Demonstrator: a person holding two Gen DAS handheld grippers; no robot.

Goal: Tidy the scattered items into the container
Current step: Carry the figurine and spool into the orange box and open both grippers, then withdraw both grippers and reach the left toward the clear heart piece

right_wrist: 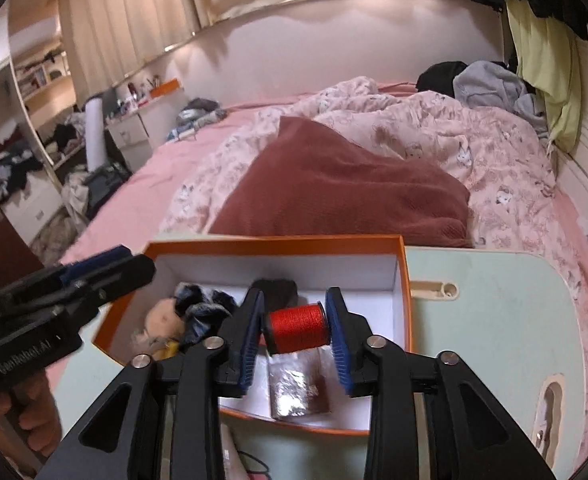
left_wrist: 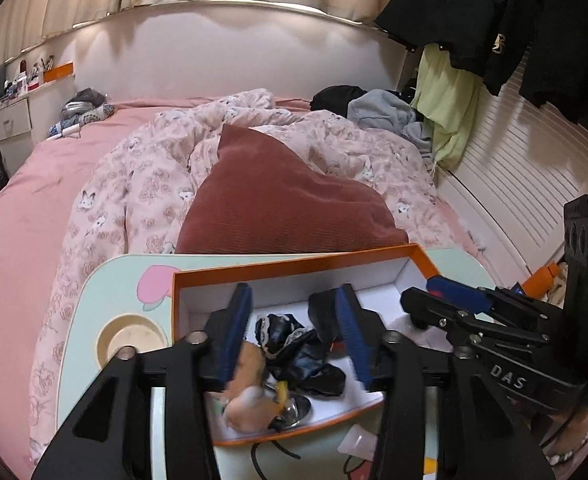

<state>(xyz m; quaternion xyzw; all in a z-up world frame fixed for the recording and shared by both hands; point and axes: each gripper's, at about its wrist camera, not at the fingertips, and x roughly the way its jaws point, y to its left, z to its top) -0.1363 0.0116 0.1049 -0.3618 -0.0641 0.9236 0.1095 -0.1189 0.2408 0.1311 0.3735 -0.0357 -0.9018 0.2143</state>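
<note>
Bed-top table (right_wrist: 493, 304) carries the orange box (right_wrist: 401, 264); above it the red thread spool (right_wrist: 298, 329) sits between the right gripper (right_wrist: 295, 336) jaws, barely gripped if at all; the left gripper (left_wrist: 297, 336) jaws stand empty. Retreat is next.

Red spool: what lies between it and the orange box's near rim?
A shiny brown packet, lying in the orange box below the red spool; right wrist view.

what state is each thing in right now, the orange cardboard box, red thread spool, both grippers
orange cardboard box: open, lidless, partly filled
red thread spool: between the right gripper's pads, over the box
right gripper: around the spool, grip unclear
left gripper: open, empty, over the box
</note>
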